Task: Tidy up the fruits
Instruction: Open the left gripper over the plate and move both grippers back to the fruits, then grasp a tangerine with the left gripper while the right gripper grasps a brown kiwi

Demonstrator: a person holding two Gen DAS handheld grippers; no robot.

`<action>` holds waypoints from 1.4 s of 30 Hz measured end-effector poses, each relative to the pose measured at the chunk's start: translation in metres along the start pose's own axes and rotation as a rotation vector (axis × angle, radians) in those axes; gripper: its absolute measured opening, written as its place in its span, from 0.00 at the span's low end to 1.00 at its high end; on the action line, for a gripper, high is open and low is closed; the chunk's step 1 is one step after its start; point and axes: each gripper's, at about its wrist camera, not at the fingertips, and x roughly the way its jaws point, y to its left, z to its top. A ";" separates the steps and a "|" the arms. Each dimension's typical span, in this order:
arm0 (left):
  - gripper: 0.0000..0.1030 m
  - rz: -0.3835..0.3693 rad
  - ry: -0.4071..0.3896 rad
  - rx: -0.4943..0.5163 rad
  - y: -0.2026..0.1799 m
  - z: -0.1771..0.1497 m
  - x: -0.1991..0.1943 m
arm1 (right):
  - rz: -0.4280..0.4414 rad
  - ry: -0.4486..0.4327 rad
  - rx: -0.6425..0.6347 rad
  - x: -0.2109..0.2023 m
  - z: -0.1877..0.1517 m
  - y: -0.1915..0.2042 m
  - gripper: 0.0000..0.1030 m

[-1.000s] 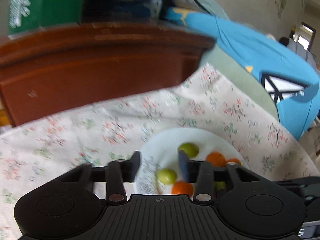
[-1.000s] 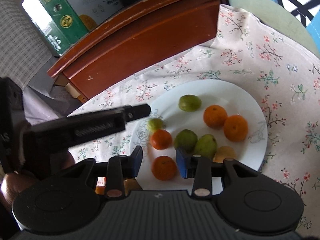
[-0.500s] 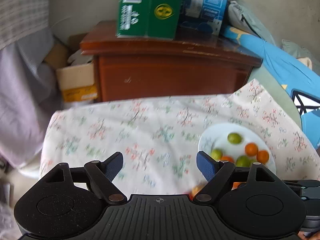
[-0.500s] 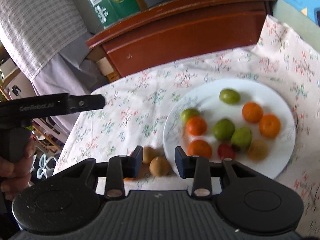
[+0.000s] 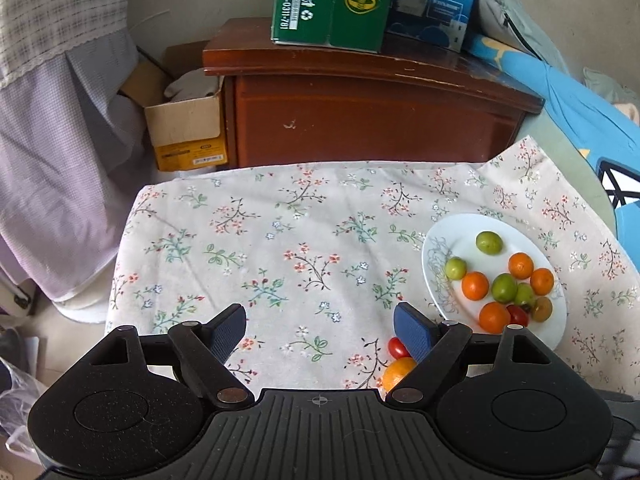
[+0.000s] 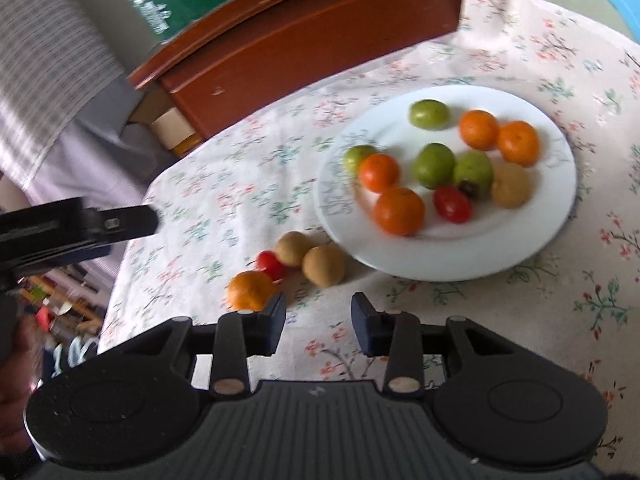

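A white plate (image 6: pixel 440 264) on the floral cloth holds several oranges, green fruits, a red tomato (image 6: pixel 452 204) and a brown fruit. Loose on the cloth beside its near left rim lie an orange (image 6: pixel 250 290), a cherry tomato (image 6: pixel 270 264) and two brown fruits (image 6: pixel 324 266). My right gripper (image 6: pixel 319 312) hovers just short of them, its jaws opening slightly from a narrow gap with nothing between. My left gripper (image 5: pixel 320 320) stands open wide over bare cloth, left of the plate (image 5: pixel 434 280). The loose orange (image 5: pixel 396 372) and tomato (image 5: pixel 396 347) peek out beside its right finger.
A dark wooden cabinet (image 5: pixel 360 120) stands behind the table, with a green carton (image 5: pixel 332 4) and a blue box on top. A cardboard box (image 5: pixel 188 132) and purple fabric lie to the left. Blue bedding (image 5: pixel 580 92) is at the right.
My left gripper has drawn back from over the plate, swung left and opened wide. My right gripper has pulled back toward the table's near side, bringing the loose fruits into view.
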 end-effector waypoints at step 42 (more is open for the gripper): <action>0.74 -0.171 0.106 0.136 -0.034 -0.044 0.042 | -0.147 -0.013 0.011 -0.011 -0.008 -0.004 0.25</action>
